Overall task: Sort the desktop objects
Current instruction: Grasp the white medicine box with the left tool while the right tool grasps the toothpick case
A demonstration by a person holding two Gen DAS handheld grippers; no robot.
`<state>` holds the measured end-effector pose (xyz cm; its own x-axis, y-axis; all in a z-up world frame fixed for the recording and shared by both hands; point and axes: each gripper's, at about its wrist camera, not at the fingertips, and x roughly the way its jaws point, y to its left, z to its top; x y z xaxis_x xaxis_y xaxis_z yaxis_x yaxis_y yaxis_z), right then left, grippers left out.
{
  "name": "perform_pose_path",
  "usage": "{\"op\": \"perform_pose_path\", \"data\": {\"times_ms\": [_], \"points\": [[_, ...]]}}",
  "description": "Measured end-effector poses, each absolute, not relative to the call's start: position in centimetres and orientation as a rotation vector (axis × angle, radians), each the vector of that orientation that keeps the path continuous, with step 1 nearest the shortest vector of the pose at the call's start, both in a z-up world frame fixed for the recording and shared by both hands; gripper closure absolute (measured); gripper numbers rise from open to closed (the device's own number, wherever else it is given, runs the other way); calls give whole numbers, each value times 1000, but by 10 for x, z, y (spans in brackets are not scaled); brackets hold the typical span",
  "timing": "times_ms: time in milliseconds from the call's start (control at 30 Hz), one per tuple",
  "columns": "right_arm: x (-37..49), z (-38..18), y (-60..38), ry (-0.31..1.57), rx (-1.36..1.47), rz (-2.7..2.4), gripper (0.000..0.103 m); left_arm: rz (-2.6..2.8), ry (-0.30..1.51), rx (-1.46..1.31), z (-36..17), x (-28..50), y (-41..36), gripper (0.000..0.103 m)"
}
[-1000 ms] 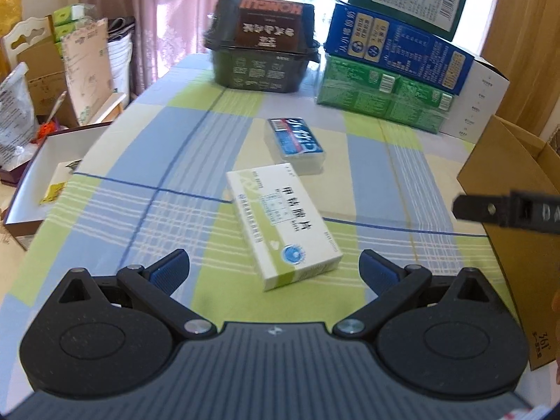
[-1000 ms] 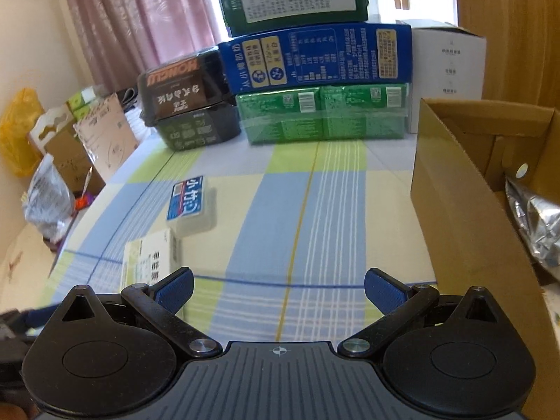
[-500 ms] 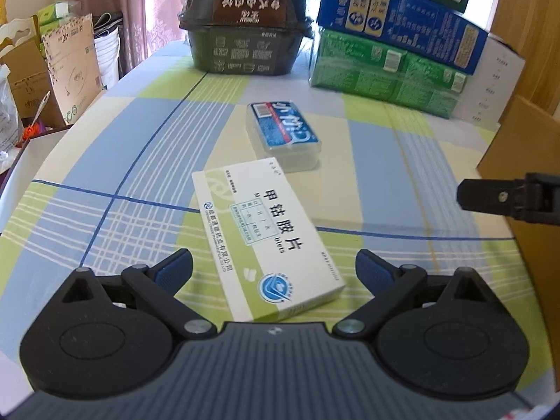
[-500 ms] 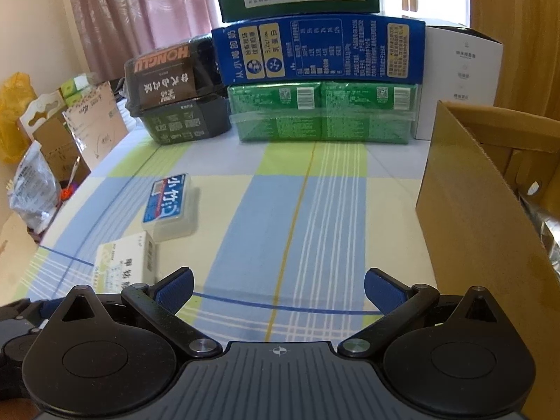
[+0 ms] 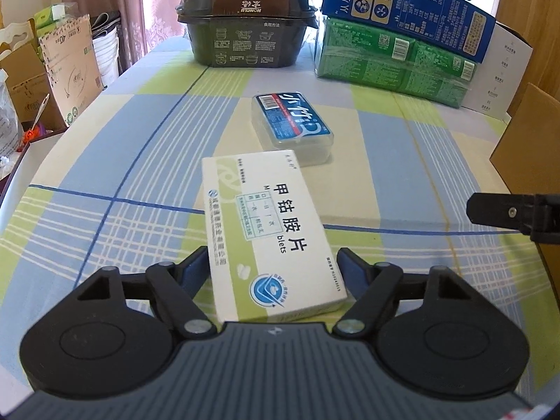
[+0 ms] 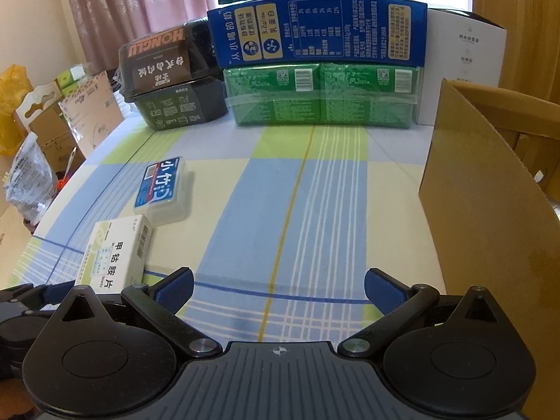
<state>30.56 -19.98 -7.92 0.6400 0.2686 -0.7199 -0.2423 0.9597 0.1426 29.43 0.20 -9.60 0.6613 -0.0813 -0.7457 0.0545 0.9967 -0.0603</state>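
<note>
Straddling the target: the left gripper (image 5: 271,266) sits low over the medicine box (image 5: 271,231), whose near end lies between the two blue pads.

Left wrist view, fingers: moderately spread; the left pad (image 5: 196,269) is touching or nearly touching the box's long edge, while the right pad (image 5: 351,269) stands just clear of the other edge. Whether contact is made on the left cannot be told.

Left wrist view, box: flat on the plaid tablecloth (image 5: 122,182), slightly skewed to the finger axis, its far end reaching ahead of the fingertips toward the clear plastic case (image 5: 292,126).

Left wrist view, advice: judged from the skew, a small turn of the wrist before closing would set both pads square on the long sides; a slow close should keep the light carton from pivoting.

Right wrist view, fingers: the right gripper (image 6: 278,288) is spread wide with nothing between its pads, only tablecloth.

Right wrist view, surroundings: the medicine box (image 6: 115,259) lies to the left of the fingers; the open cardboard box (image 6: 490,217) stands to their right, a likely destination.

Right wrist view, advice: holding this gripper aside leaves a free path.
</note>
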Motion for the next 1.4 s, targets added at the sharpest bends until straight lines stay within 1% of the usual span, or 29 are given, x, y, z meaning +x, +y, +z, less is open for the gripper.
{"op": "perform_pose_path", "data": {"times_ms": [167,467,667,1033,1100,1167,1300,1400], "points": [[304,-81,-194,833,31,311,2,-67,844,-19,-92,295,14,35],[309,-81,-175,815,30,372,2,-12,810,-58,-83,299,48,36],[326,-82,-143,775,-32,436,2,4,799,-73,-86,306,68,36],[364,-105,-82,753,-69,538,3,-16,772,-104,-89,334,96,36],[370,-108,-75,745,-72,538,5,-5,770,-121,-92,337,102,36],[378,-111,-68,742,-69,538,11,-2,762,-121,-94,336,106,36],[390,-119,-53,754,-94,534,14,2,750,-127,-94,335,110,36],[395,-124,-47,760,-114,530,20,1,735,-123,-95,335,109,36]]}}
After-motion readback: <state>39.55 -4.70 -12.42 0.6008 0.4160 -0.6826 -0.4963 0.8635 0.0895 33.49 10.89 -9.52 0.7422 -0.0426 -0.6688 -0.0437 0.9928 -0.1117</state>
